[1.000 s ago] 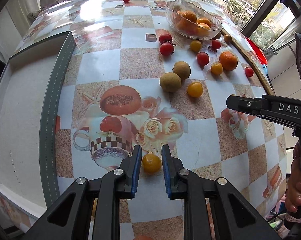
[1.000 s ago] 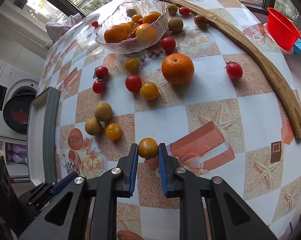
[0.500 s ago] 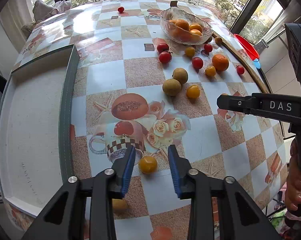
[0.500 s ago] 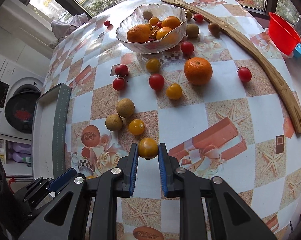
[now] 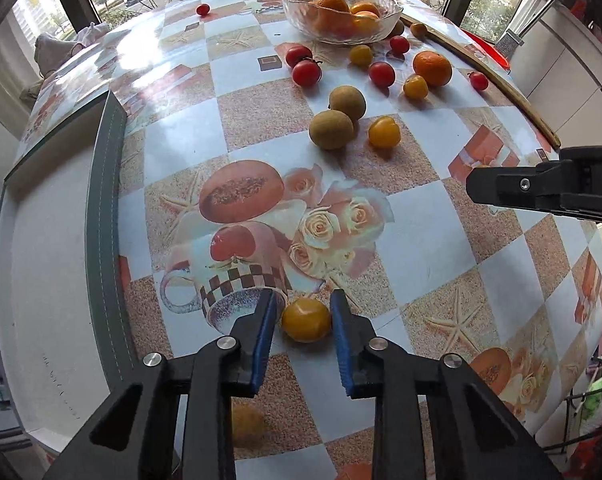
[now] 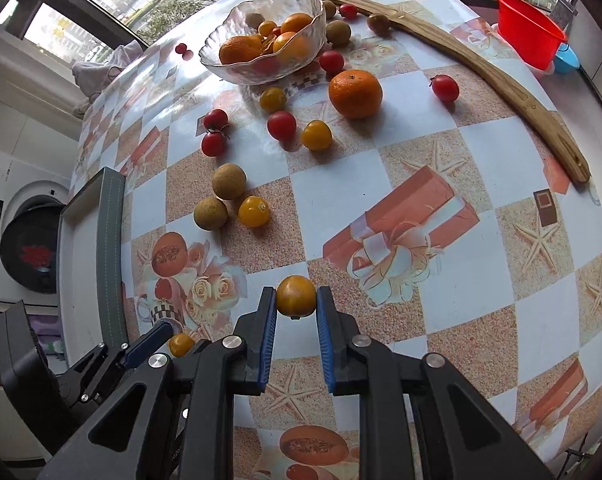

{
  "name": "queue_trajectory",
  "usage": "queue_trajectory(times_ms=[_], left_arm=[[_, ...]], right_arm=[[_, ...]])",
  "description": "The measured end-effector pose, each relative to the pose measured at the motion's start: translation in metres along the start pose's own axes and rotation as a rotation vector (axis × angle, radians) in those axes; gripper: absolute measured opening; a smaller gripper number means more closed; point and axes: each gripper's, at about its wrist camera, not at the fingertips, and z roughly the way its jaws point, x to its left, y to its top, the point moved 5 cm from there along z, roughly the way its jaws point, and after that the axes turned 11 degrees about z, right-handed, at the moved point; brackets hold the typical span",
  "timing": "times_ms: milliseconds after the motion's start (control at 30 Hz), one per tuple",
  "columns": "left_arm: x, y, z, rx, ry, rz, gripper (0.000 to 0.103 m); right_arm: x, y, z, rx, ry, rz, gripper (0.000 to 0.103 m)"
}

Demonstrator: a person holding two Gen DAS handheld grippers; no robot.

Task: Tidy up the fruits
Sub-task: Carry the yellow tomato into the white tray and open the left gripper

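Observation:
My left gripper (image 5: 305, 314) points down at the tablecloth, its jaws closing on a yellow tomato (image 5: 306, 319) that sits between the blue pads. In the right wrist view, that gripper (image 6: 141, 348) and its tomato (image 6: 181, 344) show at the lower left. My right gripper (image 6: 295, 300) is shut on a second yellow tomato (image 6: 295, 296) and holds it above the cloth. A glass bowl (image 6: 261, 68) with oranges and small fruit stands at the far side. Loose red and yellow tomatoes, two brown round fruits (image 5: 331, 130) and an orange (image 6: 355, 94) lie in front of it.
A white tray with a grey rim (image 5: 105, 200) lies along the table's left side. Another yellow fruit (image 5: 247, 424) shows under my left gripper's fingers. A curved wooden strip (image 6: 501, 80) runs along the far right edge, with a red bucket (image 6: 529, 40) beyond it.
My left jaws opened around the yellow tomato on the cloth, then came back in on it. My right gripper kept its tomato and drifted back from the bowl.

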Motion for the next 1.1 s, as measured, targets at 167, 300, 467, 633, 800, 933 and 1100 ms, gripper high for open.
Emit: queue_trajectory(times_ms=[167,300,467,633,800,933,1100], left_arm=[[0.017,-0.007,-0.013,-0.033,-0.123,-0.091,0.023],[0.041,-0.006,-0.037,-0.08,-0.151,-0.162,0.023],[0.082,-0.011,-0.06,-0.115,-0.13,-0.236,0.023],[0.131,-0.022,-0.071,-0.135,-0.06,-0.293,0.023],[0.184,-0.041,-0.068,-0.124,0.016,-0.351,0.023],[0.225,-0.056,-0.058,-0.101,0.062,-0.389,0.023],[0.258,-0.064,-0.04,-0.07,0.084,-0.408,0.024]], right_arm=[[0.012,0.001,-0.004,-0.012,0.013,-0.011,0.022],[0.029,0.001,-0.006,-0.018,0.025,-0.034,0.022],[0.061,-0.002,-0.003,-0.01,0.045,-0.087,0.022],[0.107,-0.008,0.008,0.009,0.073,-0.161,0.022],[0.162,-0.017,0.027,0.041,0.106,-0.235,0.022],[0.208,-0.021,0.046,0.067,0.133,-0.288,0.022],[0.253,-0.022,0.075,0.088,0.136,-0.339,0.022]])
